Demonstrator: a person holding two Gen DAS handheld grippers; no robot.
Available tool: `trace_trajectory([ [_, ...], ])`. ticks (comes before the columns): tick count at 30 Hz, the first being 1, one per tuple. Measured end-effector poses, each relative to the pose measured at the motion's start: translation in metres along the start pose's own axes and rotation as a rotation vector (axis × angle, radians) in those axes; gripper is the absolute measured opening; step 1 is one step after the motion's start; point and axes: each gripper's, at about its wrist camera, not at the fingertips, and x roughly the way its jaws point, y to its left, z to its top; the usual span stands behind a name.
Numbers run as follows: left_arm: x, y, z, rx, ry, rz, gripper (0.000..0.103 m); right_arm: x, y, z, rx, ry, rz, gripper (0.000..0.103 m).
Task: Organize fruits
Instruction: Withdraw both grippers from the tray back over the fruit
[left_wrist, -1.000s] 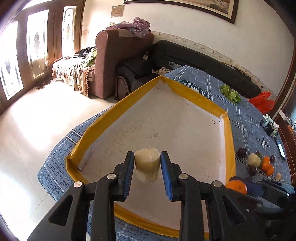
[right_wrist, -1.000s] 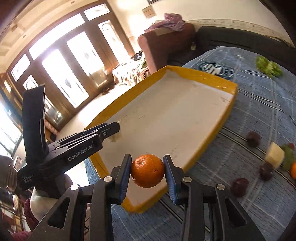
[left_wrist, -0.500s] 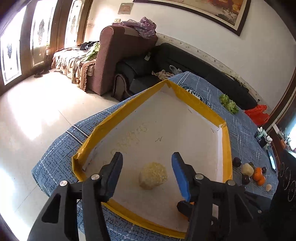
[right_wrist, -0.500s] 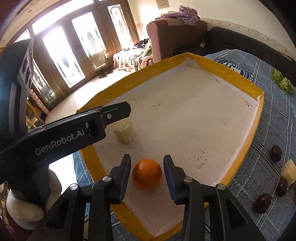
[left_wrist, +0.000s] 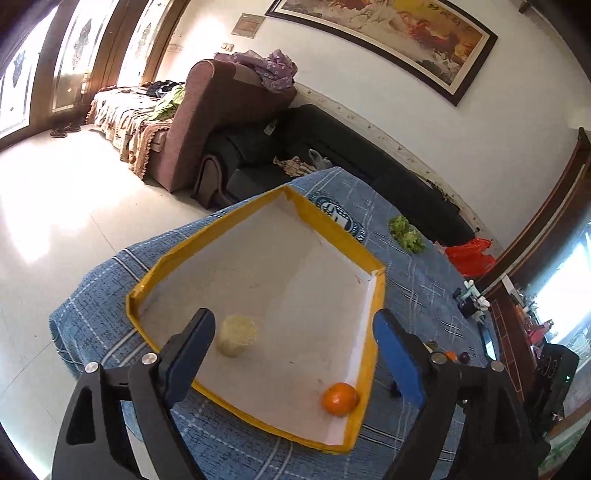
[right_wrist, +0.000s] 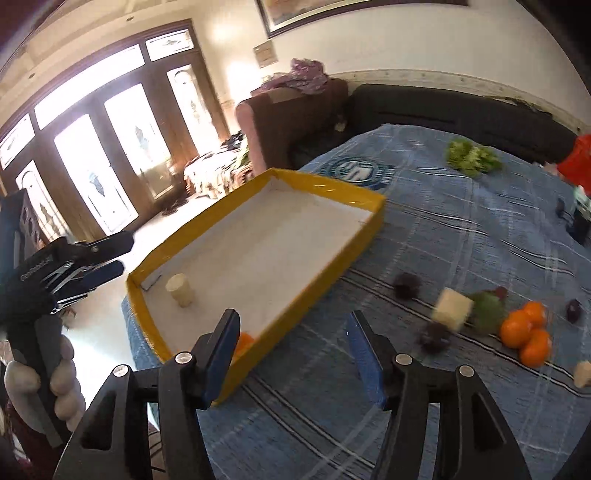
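Note:
A yellow-rimmed white tray (left_wrist: 371, 321) (right_wrist: 325, 188) lies on the blue cloth. In it stand a pale corn-like chunk (left_wrist: 236, 335) (right_wrist: 179, 290) near the near-left corner and an orange (left_wrist: 340, 398) (right_wrist: 243, 341) at the near-right corner. My left gripper (left_wrist: 295, 354) is open and empty, raised above the tray's near edge; it also shows in the right wrist view (right_wrist: 99, 258). My right gripper (right_wrist: 291, 354) is open and empty over the cloth just right of the tray. Loose fruit lies to the right: oranges (right_wrist: 526, 332), a pale chunk (right_wrist: 452, 308), dark plums (right_wrist: 406, 284).
Green lettuce (right_wrist: 471, 157) (left_wrist: 406, 234) and a red bag (left_wrist: 471, 254) lie at the table's far side. Small bottles and a dark object (left_wrist: 471, 299) stand at the right. Sofas (left_wrist: 332, 147) stand behind the table; bare floor lies to the left.
Both grippers opened and let go: the pale chunk and the orange now rest in the tray. Both grippers rose and pulled back; the right one swung right, away from the tray.

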Motion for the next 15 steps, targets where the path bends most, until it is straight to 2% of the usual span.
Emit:
trace_trajectory([
  [4, 0.016, -0.038, -0.013, 0.065, 0.059, -0.061, 0.092, -0.042, -0.068, -0.014, 0.157, -0.040, -0.068, 0.068],
  [7, 0.031, -0.076, -0.033, 0.168, 0.120, -0.083, 0.092, -0.064, -0.100, -0.031, 0.212, -0.059, -0.135, 0.069],
  [10, 0.041, -0.107, -0.051, 0.267, 0.142, -0.070, 0.092, -0.074, -0.113, -0.043, 0.221, -0.055, -0.208, 0.069],
  [15, 0.049, -0.138, -0.072, 0.387, 0.159, -0.019, 0.092, -0.077, -0.124, -0.052, 0.197, -0.052, -0.333, 0.069],
])
